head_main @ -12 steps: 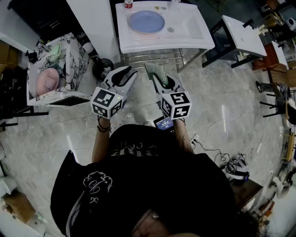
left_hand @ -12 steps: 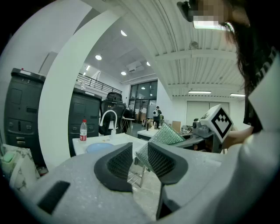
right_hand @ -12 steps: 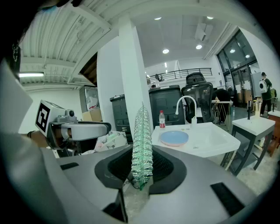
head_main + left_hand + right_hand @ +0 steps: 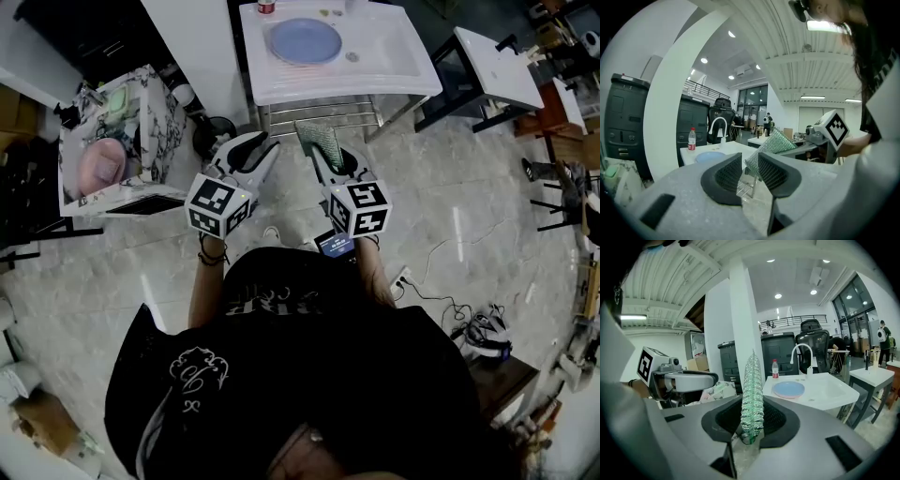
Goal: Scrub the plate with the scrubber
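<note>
A blue plate (image 4: pixel 305 40) lies in the white sink unit (image 4: pixel 394 80) at the top of the head view, well ahead of both grippers. My right gripper (image 4: pixel 317 156) is shut on a green mesh scrubber (image 4: pixel 320 140), which stands upright between its pads (image 4: pixel 774 420). In the right gripper view the scrubber (image 4: pixel 752 394) rises in front of the plate (image 4: pixel 788 389). My left gripper (image 4: pixel 262 148) is level with the right one and to its left. Its jaws stand a narrow gap apart with nothing between them. The left gripper view shows the plate (image 4: pixel 708 157) far off and the scrubber (image 4: pixel 776 143).
A red-capped bottle (image 4: pixel 775 369) and a curved faucet (image 4: pixel 801 352) stand at the back of the sink. A metal rack (image 4: pixel 319 112) sits under it. A marble-patterned stand (image 4: pixel 122 141) is at the left, a second white basin (image 4: pixel 497 70) at the right. Cables lie on the floor.
The sink and plate sit slightly higher and to the right in the head view. Both grippers keep their places and the scrubber stays gripped.
</note>
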Demonstrator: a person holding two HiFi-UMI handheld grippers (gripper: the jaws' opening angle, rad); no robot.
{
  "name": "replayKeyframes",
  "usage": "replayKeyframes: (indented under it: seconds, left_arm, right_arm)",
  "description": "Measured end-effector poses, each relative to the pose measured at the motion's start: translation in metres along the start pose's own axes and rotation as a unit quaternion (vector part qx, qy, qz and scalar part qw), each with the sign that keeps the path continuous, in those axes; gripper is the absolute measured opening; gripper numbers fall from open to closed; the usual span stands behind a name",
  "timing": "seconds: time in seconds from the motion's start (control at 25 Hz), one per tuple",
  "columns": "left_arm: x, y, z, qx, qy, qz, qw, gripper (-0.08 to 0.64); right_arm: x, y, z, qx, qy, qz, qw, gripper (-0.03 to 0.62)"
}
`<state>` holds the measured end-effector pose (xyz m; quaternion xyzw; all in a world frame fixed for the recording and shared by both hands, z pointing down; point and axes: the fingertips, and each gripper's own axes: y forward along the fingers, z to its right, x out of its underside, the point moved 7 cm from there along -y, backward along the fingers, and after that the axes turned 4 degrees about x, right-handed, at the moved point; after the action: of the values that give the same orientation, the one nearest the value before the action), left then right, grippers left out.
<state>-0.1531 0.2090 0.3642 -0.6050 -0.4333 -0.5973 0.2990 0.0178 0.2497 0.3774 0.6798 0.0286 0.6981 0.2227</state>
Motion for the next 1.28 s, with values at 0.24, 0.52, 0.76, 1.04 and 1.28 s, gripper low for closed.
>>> replayKeyframes:
  seconds: [0.24,0.52,0.76,1.04,1.28]
  left_arm:
    - [0.011,-0.010,-0.012,0.019,-0.001,-0.005,0.9998,0.120]
    - [0.019,-0.008,-0.025,0.030,-0.014,-0.007,0.9994,0.120]
    - [0.018,0.010,-0.034,0.031,-0.021,-0.011,0.9993,0.120]
    - [0.008,0.057,-0.054,0.012,-0.027,-0.013,0.9995,0.120]
    - [-0.007,0.125,-0.074,-0.010,-0.031,-0.015,0.9994,0.120]
  right_arm:
    - [0.007,0.007,-0.019,0.016,-0.002,-0.009,1.000,0.086]
    - [0.009,0.017,-0.023,0.023,-0.006,-0.024,0.999,0.086]
    - [0.002,0.030,-0.005,0.023,-0.002,-0.026,0.999,0.086]
    - [-0.005,0.066,0.046,0.002,0.000,-0.027,1.000,0.086]
    - [-0.027,0.102,0.114,-0.018,-0.006,-0.029,0.999,0.086]
